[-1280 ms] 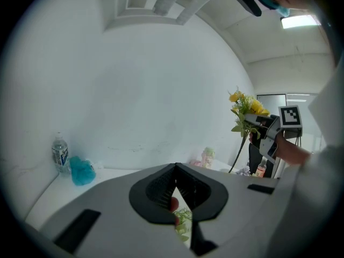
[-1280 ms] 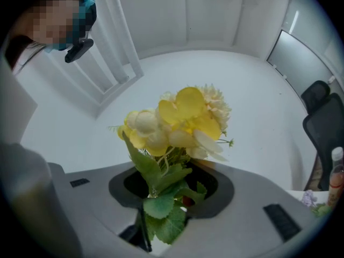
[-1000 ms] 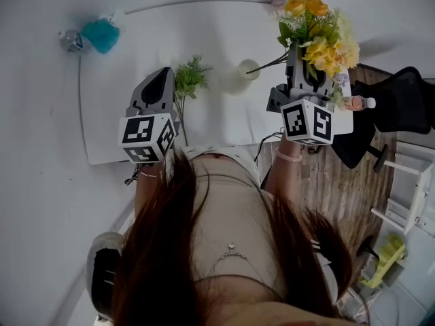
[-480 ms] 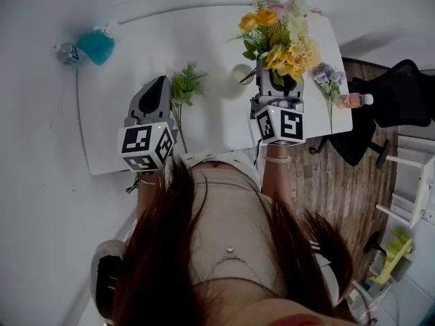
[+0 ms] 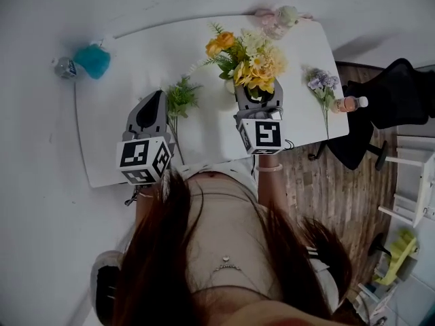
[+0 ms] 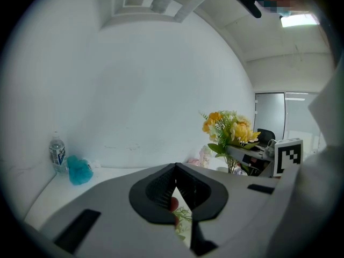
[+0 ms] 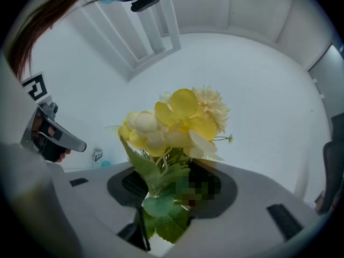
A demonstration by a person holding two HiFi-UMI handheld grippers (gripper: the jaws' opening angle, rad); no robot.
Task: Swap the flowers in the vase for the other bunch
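Note:
My right gripper (image 5: 253, 90) carries the yellow and orange bouquet (image 5: 248, 60) upright over the middle of the white table (image 5: 204, 131). Its stems and leaves (image 7: 161, 208) fill the gap between the jaws, which are opening. The bouquet covers the spot where the vase stood, so the vase is hidden. A green sprig (image 5: 180, 97) lies on the table just right of my left gripper (image 5: 155, 99). That gripper hovers shut (image 6: 174, 198), with nothing seen in its jaws. The bouquet (image 6: 231, 130) also shows to the right in the left gripper view.
A purple sprig (image 5: 321, 83) and a pink bottle (image 5: 350, 104) lie near the table's right edge. A blue object (image 5: 92, 60) and a water bottle (image 5: 62, 66) sit at the far left corner. Pale flowers (image 5: 275, 20) rest at the far edge. A black chair (image 5: 397, 107) stands at right.
My right gripper has carried the bouquet leftward and lower, from over the table's right edge to above the table's middle. The purple sprig is now uncovered. The left gripper has stayed put.

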